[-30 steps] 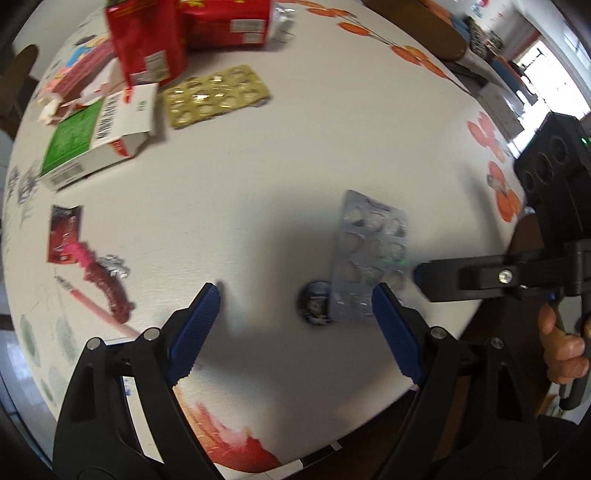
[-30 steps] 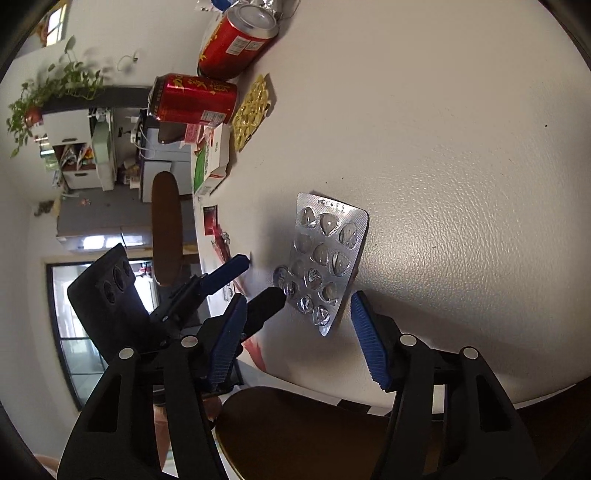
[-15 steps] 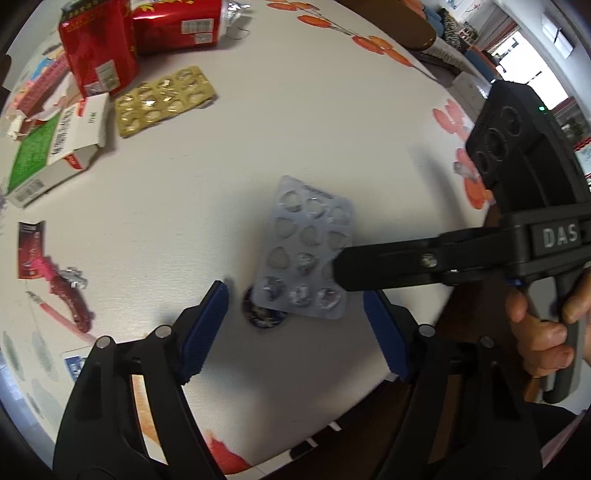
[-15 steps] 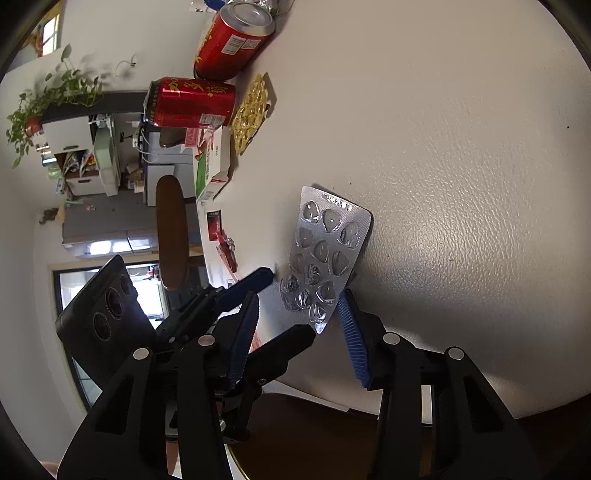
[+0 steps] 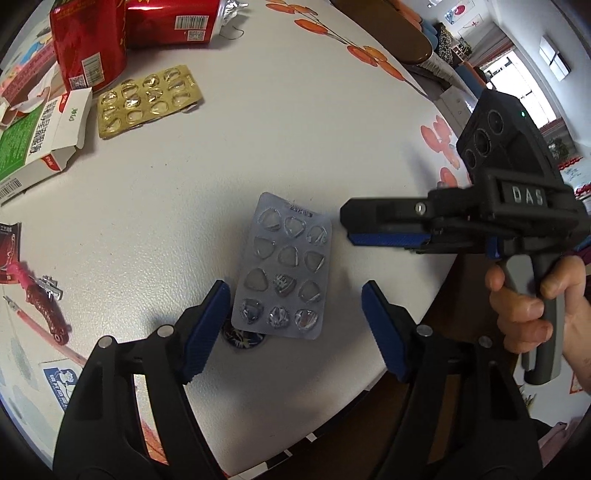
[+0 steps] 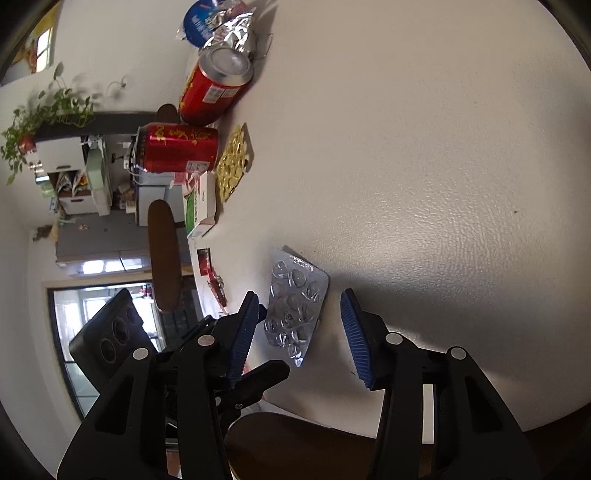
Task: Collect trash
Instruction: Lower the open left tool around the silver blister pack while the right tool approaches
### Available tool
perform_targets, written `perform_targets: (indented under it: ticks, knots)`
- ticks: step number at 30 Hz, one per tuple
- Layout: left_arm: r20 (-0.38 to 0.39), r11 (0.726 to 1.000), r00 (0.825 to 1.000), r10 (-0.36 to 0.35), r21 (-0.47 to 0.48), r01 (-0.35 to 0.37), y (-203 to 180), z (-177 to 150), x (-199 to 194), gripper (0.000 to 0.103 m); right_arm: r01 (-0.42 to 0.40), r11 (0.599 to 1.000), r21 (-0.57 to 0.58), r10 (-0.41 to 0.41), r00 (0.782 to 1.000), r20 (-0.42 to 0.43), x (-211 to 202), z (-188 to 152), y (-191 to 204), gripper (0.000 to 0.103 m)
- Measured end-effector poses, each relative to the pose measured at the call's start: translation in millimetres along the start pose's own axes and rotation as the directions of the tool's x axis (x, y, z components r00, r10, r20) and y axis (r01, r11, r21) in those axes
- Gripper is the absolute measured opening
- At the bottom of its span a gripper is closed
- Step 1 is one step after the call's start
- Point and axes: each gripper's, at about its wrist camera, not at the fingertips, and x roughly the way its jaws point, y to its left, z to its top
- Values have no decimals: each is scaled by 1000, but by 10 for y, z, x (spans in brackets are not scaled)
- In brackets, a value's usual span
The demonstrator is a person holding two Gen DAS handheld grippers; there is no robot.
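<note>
A silver blister pack (image 5: 284, 273) lies on the white table (image 5: 295, 140), its near end propped on a small dark bottle cap (image 5: 242, 339). My left gripper (image 5: 295, 325) is open and straddles that near end; the blue pads stand beside the pack without pressing it. My right gripper (image 5: 349, 227), held by a hand (image 5: 532, 306), reaches in from the right and stops just short of the pack's far corner. In the right wrist view the blister pack (image 6: 295, 306) sits between the opening jaws of my right gripper (image 6: 299, 332), untouched by either pad.
Two red cans (image 5: 88, 44) (image 5: 173, 22), a gold blister pack (image 5: 147, 99) and a green and white carton (image 5: 37, 144) lie at the far left. A pink strip and red wrapper (image 5: 40, 299) are at the left edge. The table edge (image 5: 406, 365) is close by.
My left gripper has moved in and narrowed, so the pack's near end is now between its jaws. The right gripper reached across the pack, then drew back to its right side.
</note>
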Motion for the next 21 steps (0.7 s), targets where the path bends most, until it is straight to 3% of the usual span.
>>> perform_targets:
  ticks: [14,21]
  knots:
    - [4,1000,1000,-2,4,2,-20,-11,14,71,-73,997,-11,72,995,-74,175,-24,77,56]
    - [9,1000,1000,-19,-8,19,10,11,28,71,-182,983,24,183,981,-64,104,-1,44,56]
